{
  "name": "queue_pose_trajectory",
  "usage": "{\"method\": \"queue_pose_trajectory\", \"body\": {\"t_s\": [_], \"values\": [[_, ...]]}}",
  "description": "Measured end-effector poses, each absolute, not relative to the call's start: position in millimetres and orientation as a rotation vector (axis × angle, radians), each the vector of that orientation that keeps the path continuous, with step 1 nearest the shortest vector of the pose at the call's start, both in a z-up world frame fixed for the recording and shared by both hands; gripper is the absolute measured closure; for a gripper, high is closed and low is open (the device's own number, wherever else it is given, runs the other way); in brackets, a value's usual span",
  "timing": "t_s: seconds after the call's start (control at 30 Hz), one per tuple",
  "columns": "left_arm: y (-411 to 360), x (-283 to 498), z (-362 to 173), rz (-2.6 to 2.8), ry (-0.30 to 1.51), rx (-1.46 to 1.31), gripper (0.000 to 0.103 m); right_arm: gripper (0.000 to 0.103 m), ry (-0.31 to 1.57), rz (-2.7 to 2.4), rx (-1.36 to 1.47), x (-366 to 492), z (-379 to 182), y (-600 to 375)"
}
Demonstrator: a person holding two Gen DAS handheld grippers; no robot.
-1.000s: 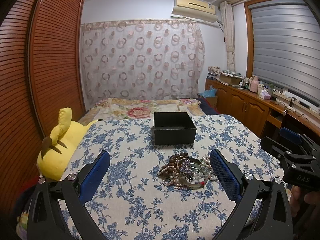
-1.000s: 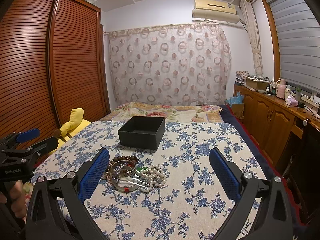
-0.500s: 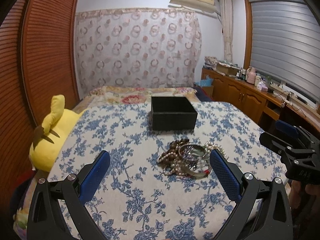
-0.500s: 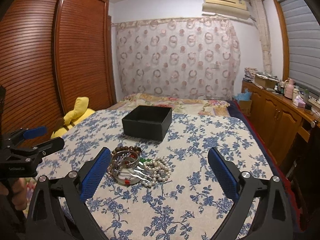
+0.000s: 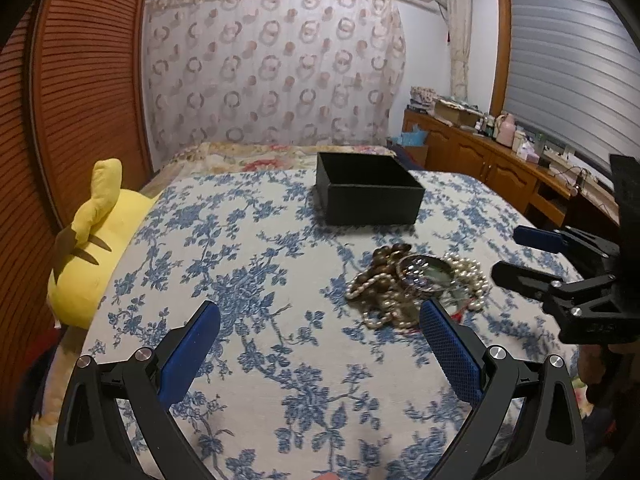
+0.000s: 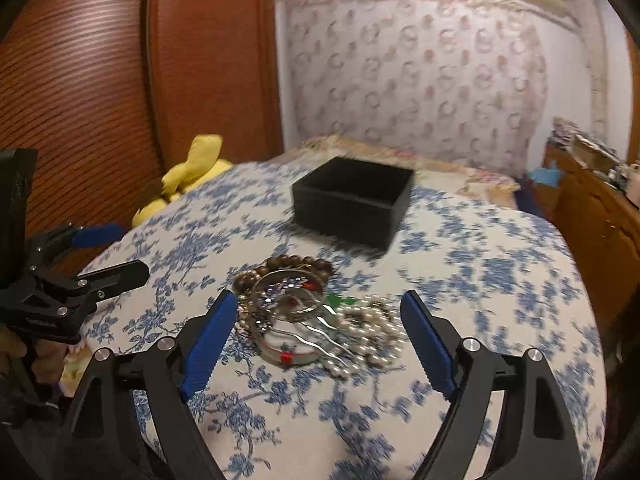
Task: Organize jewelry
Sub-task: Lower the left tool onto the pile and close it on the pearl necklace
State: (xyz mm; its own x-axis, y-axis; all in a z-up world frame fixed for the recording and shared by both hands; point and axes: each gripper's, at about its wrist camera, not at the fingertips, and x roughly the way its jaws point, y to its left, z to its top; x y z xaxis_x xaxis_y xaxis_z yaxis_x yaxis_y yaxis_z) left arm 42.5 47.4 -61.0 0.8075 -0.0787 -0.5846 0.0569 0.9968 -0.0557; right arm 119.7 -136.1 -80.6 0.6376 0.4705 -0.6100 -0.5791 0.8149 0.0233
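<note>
We had both tools wide open and holding nothing. The right tool (image 6: 316, 332) hung just above the jewelry (image 6: 312, 312), which lay heaped on the bed (image 6: 500, 280), with the pile sitting between its fingers toward 12 o'clock. The left tool (image 5: 320, 334) stood off to the side; from it the jewelry (image 5: 416, 288) lay at about 1 o'clock, just beyond its right finger. The black box (image 6: 352, 208) stood empty, as far as we could see, farther on at 12 o'clock from the pile and apart from it.

We judged the heap light but awkward: loose bead and pearl strands (image 6: 372, 320) would drape, slide and snag on each other, while the metal bangle (image 6: 288, 352) looked stiff and smooth, likely to slip between flat pads. The right view was blurred, so we could not tell whether the wavy silver pin lay free or tangled. We thought the bangle's rim the firmest place to pinch, across its band; a strand would be better taken at a bunched part and lifted slowly.
</note>
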Motion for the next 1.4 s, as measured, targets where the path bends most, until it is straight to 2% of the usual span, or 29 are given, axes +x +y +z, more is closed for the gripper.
{"method": "queue_pose_trajectory", "body": {"t_s": [0.43,0.5,0.53,0.57,0.87,1.03,1.1,1.17,1.27,1.4], "values": [[65.2,65.1,-79.7,-0.105,0.718,-0.028,0.006,0.023,0.819,0.655,-0.266,164.6,-112.5,-89.9],[65.6,68.1,-83.2,-0.104,0.735,-0.026,0.006,0.029,0.829,0.646,-0.291,165.9,-116.4,-86.7],[64.8,68.8,-84.2,-0.106,0.740,-0.023,0.006,0.035,0.832,0.646,-0.300,166.7,-118.0,-85.5],[63.9,69.5,-84.9,-0.108,0.744,-0.020,0.006,0.040,0.830,0.659,-0.308,165.4,-118.4,-84.3],[56.8,83.8,-88.3,-0.175,0.778,-0.029,0.007,0.040,0.731,0.676,-0.261,159.4,-95.2,-104.3],[46.3,97.3,-93.1,-0.226,0.814,-0.029,0.027,0.040,0.700,0.650,-0.236,158.5,-80.3,-127.6],[40.2,104.1,-94.4,-0.254,0.829,-0.019,0.039,0.040,0.696,0.638,-0.227,158.2,-78.0,-136.9],[34.7,110.8,-93.9,-0.283,0.832,-0.010,0.045,0.040,0.694,0.629,-0.219,157.3,-78.8,-143.4],[28.2,122.4,-96.6,-0.302,0.849,0.005,0.063,0.040,0.698,0.617,-0.206,155.8,-81.7,-150.6],[23.5,130.3,-100.5,-0.313,0.871,0.049,0.068,0.040,0.704,0.618,-0.191,153.9,-85.3,-154.5]]}}
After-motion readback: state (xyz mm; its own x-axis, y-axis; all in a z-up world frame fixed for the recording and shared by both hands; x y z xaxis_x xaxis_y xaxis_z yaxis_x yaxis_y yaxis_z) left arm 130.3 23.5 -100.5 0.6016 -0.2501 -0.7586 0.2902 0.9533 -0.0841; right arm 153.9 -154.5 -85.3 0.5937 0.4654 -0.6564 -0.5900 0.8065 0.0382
